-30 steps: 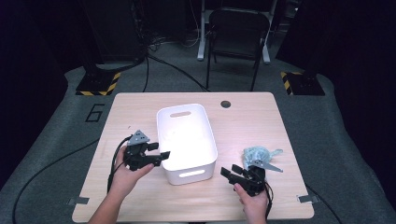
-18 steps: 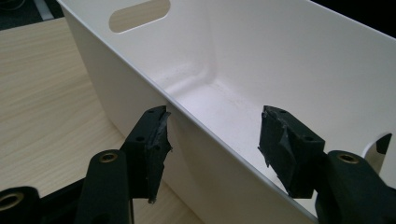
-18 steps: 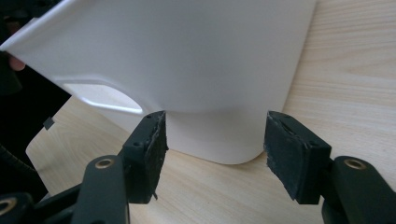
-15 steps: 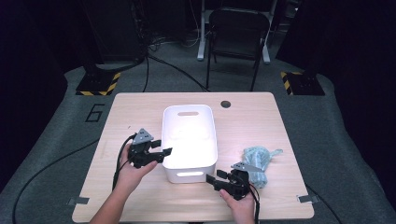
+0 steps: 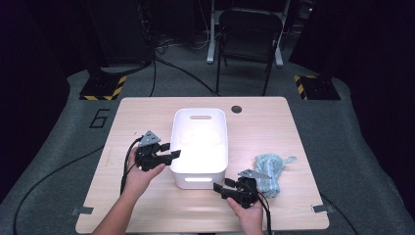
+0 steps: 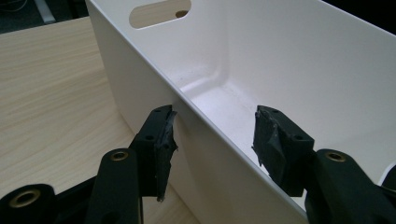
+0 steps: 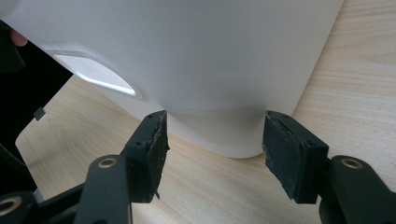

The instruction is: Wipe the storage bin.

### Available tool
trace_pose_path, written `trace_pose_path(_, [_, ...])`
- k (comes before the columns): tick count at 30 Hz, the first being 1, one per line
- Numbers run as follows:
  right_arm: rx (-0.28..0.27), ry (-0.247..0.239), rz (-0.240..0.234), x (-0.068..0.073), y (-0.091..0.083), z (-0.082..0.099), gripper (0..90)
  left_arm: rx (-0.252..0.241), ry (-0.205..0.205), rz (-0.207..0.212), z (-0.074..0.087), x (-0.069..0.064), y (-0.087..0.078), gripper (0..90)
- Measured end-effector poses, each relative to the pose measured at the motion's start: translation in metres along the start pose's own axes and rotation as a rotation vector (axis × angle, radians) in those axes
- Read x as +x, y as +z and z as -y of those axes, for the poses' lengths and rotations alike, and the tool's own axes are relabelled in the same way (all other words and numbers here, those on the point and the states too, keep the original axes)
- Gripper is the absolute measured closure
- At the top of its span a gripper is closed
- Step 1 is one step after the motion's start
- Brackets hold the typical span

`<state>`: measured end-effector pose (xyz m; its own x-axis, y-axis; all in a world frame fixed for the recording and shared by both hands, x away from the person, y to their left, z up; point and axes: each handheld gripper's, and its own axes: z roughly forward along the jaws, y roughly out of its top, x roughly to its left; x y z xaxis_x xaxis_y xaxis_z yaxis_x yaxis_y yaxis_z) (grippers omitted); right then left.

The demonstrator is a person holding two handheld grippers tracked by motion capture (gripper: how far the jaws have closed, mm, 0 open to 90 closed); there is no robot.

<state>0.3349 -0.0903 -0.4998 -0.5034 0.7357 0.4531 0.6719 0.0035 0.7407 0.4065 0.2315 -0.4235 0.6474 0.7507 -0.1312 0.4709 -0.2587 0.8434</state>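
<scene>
Since second ago, your right gripper [image 5: 221, 188] leaves teal rope bundle [image 5: 269, 169] for white bin's [image 5: 199, 147] near corner, jaws wide, empty. Your left gripper [image 5: 171, 150] straddles bin's left wall, jaws closing but pads not yet pressing. Bin sits mid-table [image 5: 147, 112]; two-sided hold seems intended.

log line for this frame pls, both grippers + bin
left gripper: jaws astride bin side wall, closing, not pressing | right gripper: open, at bin's near corner | rope bundle: on table, right of bin
</scene>
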Motion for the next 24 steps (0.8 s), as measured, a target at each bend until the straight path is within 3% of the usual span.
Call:
trace_pose_path(13, [0.004,0.038,0.003,-0.003,0.001,0.002,40.9,-0.023,-0.024,-0.001,0.002,-0.001,0.002,45.3])
trace_pose_path(24, [-0.028,0.046,0.005,-0.005,-0.009,0.001,40.9,-0.026,0.008,0.002,0.003,-0.003,-0.006,43.2])
